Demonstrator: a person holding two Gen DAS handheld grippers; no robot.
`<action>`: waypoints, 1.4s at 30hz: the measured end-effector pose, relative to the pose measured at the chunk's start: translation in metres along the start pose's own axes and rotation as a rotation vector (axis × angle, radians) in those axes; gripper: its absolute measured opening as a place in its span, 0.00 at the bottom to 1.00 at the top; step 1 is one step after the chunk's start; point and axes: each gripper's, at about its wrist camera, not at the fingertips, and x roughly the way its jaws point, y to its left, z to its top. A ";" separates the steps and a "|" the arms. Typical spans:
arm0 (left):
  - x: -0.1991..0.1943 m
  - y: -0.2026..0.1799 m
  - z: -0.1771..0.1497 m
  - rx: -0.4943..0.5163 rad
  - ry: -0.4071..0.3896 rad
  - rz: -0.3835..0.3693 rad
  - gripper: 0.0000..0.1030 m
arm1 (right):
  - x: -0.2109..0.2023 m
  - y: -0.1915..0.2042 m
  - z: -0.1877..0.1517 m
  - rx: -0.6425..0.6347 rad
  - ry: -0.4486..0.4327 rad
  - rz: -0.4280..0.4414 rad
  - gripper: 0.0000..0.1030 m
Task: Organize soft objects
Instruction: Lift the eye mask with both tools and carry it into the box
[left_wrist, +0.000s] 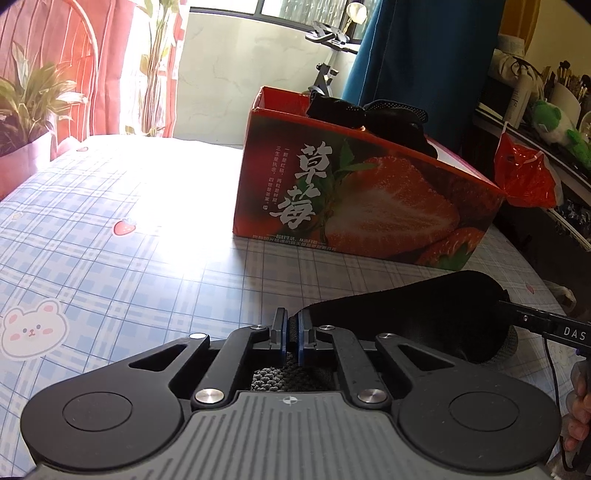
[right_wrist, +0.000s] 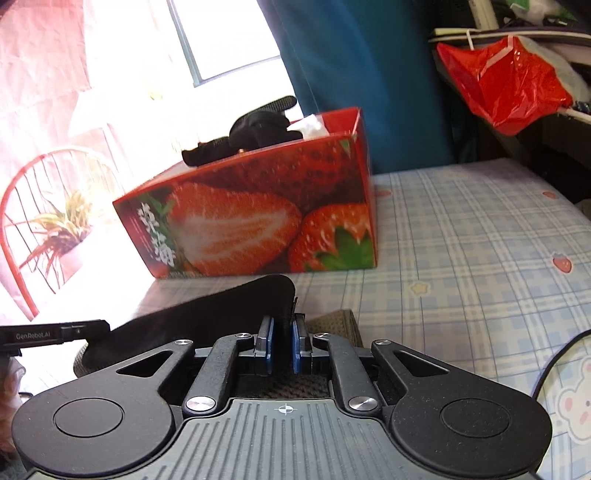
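Black fabric, a soft padded piece (left_wrist: 417, 314) with a grey knit edge, is stretched between my two tools just above the checked sheet (left_wrist: 110, 229), a little short of the strawberry box (left_wrist: 354, 199). My left gripper (left_wrist: 291, 332) is clamped on one end of it, blue pads pinching the strap edge. My right gripper (right_wrist: 282, 339) is clamped on the other end, cloth pressed between its pads.

Risk: both holds are on thin edges. If I pull the ends apart unevenly, one edge could slip out and the piece would drop on the sheet. If I carry it low, the sagging middle could catch the near wall of the box.

Surroundings: the box already holds dark gloves (left_wrist: 369, 114) piled above its rim, so room inside looks tight and the pile may block a clean drop. A red plastic bag (right_wrist: 506, 85) hangs at the right, clear of the path. A potted plant (left_wrist: 33, 107) stands far left.
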 end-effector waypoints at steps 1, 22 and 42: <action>-0.001 -0.001 -0.001 0.002 -0.003 -0.001 0.06 | -0.001 0.000 0.000 0.002 -0.006 0.004 0.08; -0.021 0.005 0.003 -0.031 -0.085 -0.006 0.06 | -0.008 0.008 0.000 -0.001 -0.046 0.030 0.08; -0.032 -0.029 0.105 0.121 -0.294 -0.023 0.05 | -0.026 0.015 0.080 -0.073 -0.231 0.045 0.07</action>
